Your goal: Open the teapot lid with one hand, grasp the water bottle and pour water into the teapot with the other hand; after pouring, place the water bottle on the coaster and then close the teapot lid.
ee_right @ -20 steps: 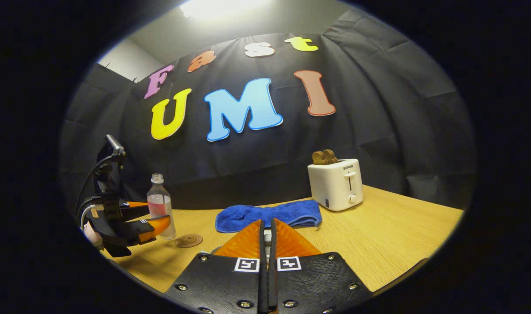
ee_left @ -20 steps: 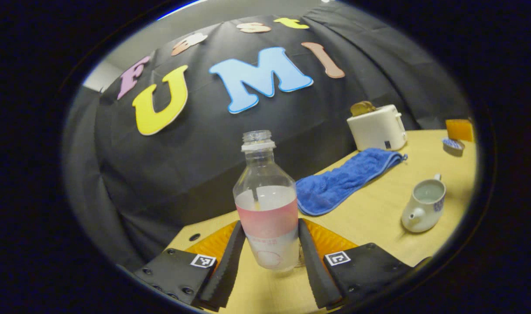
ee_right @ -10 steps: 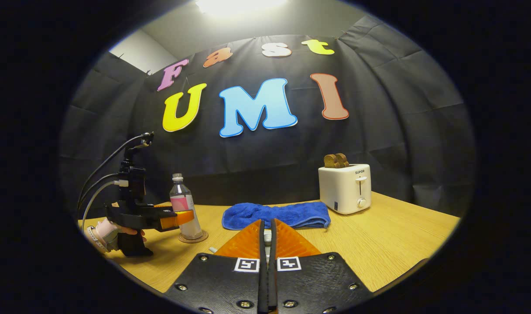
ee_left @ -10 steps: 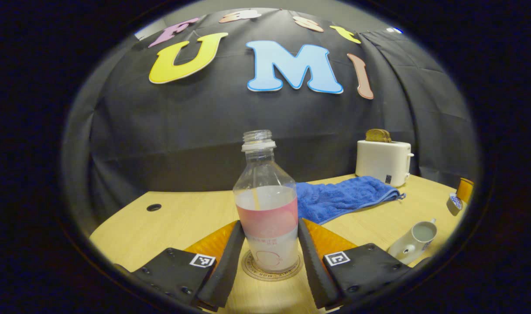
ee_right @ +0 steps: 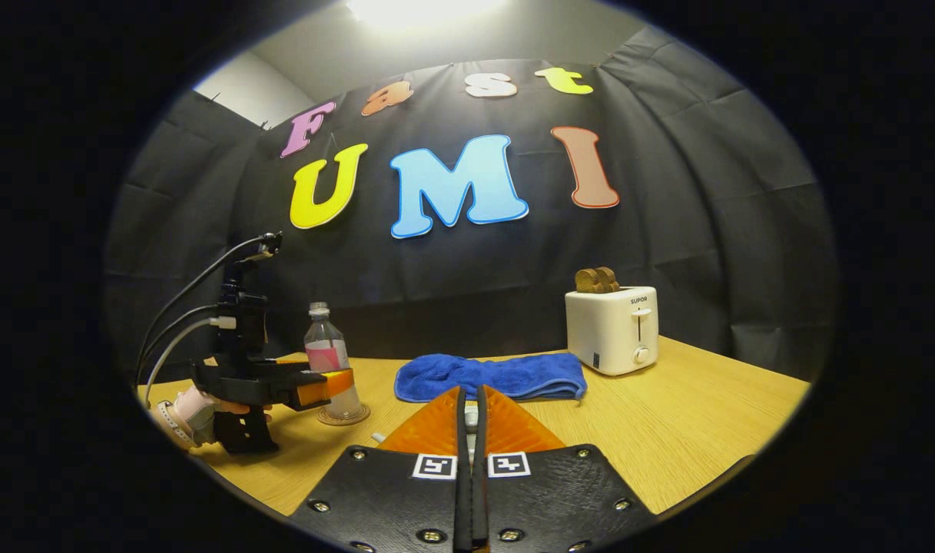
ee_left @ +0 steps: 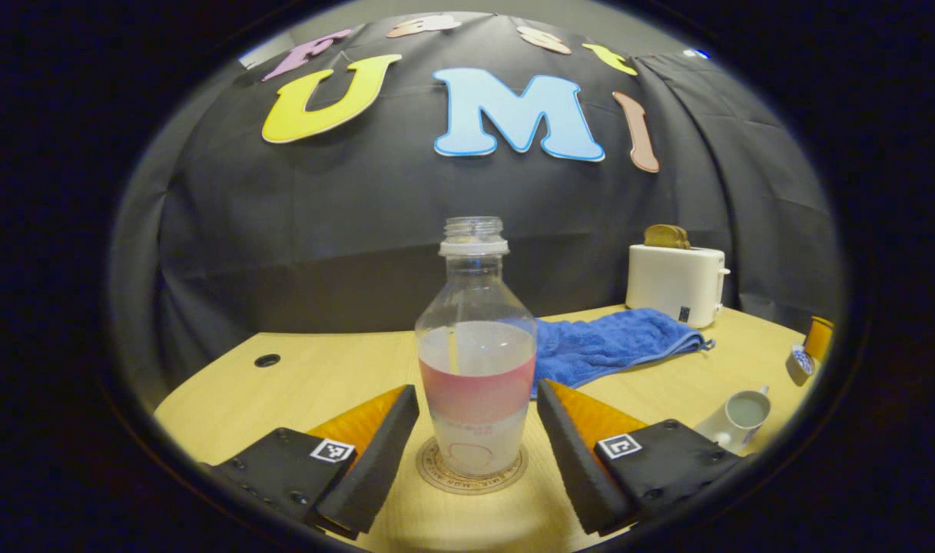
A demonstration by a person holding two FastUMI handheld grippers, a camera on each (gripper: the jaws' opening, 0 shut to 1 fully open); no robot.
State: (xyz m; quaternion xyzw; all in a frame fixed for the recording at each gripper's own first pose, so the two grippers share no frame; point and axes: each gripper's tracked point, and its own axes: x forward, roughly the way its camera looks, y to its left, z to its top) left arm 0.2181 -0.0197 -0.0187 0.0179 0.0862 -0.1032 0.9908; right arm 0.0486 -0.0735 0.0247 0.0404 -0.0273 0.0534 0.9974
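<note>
You've just let go w/ your left gripper (ee_left: 475, 453): half a sec ago its fingers were tight on the water bottle (ee_left: 476, 361), now they stand apart w/ a gap on each side, holding nothing. The bottle stands up straight on the coaster (ee_left: 473, 472), so that step looks done. In the right gripper view you see the same thing from the side: left gripper (ee_right: 317, 386) by the bottle (ee_right: 327, 361), which sits on the coaster (ee_right: 343, 415). What's left, I think, is the lid. The teapot (ee_left: 736, 418) is near your left gripper's right side, top open, water inside. Your right gripper (ee_right: 471, 418) has its fingers almost together w/ a small pale thing pinched between them. I think that's the teapot lid (ee_right: 472, 417), but it's mostly hidden, can't tell for sure. Now stuff & shapes: the bottle is clear plastic, round, no cap, about half full, pink band round the middle. The coaster is a flat round disc, brownish. The teapot is smooth white, looks like china, w/ a short spout. The table (ee_right: 705, 415) is pale wood w/ fine lines. Farther back lie a soft fluffy blue towel (ee_right: 490, 376) & a shiny white toaster (ee_right: 611, 329) w/ bread sticking up.
</note>
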